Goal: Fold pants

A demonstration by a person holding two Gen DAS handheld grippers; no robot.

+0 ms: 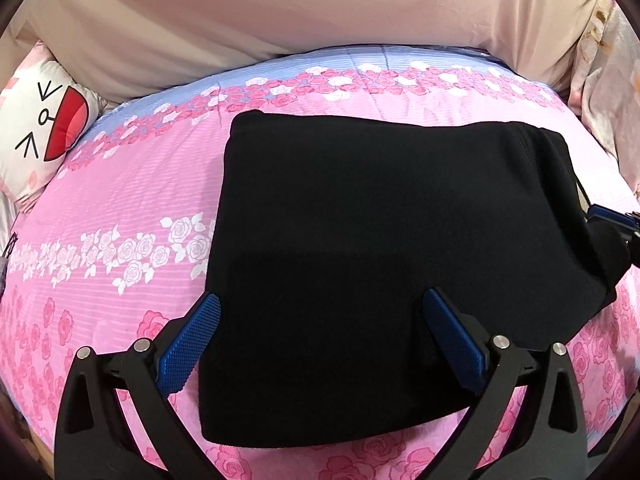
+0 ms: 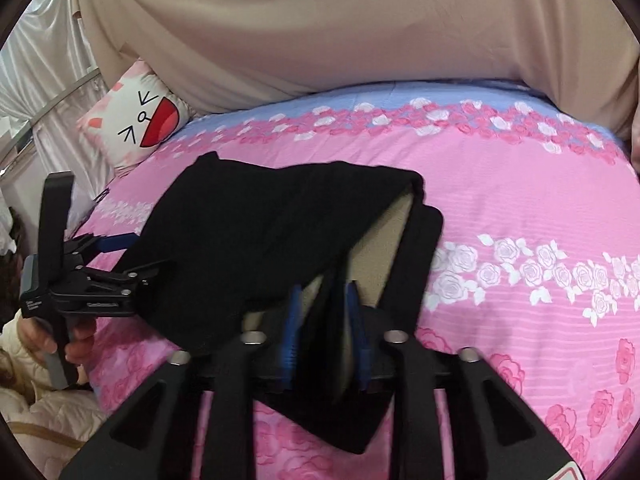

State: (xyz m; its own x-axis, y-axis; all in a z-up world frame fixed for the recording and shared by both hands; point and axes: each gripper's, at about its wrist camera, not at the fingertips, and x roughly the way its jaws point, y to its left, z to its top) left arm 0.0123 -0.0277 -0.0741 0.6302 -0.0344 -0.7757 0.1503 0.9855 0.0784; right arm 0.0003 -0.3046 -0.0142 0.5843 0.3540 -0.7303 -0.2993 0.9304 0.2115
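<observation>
The black pants [image 1: 360, 260] lay folded thick on the pink bed [image 1: 120, 208]; right claw [image 2: 324, 324] clenched their lifted edge, left claw [image 1: 320, 320] released.

The folded pants [image 1: 360, 248] lie on the bed [image 1: 120, 200], near its middle. In the left wrist view the left hand-held gripper [image 1: 320, 336] sits at the near edge of the pants, its two fingers spread to either side over the cloth. The right hand-held gripper [image 1: 612, 220] meets the right end of the pants. In the right wrist view the right hand-held gripper [image 2: 324, 332] has an edge of the pants [image 2: 260, 240] between its fingers, and the left hand-held gripper [image 2: 116, 256] lies at the left side of the pants. A pillow [image 2: 136, 128] rests at the far left of the bed, against the headboard [image 2: 320, 32] behind.
</observation>
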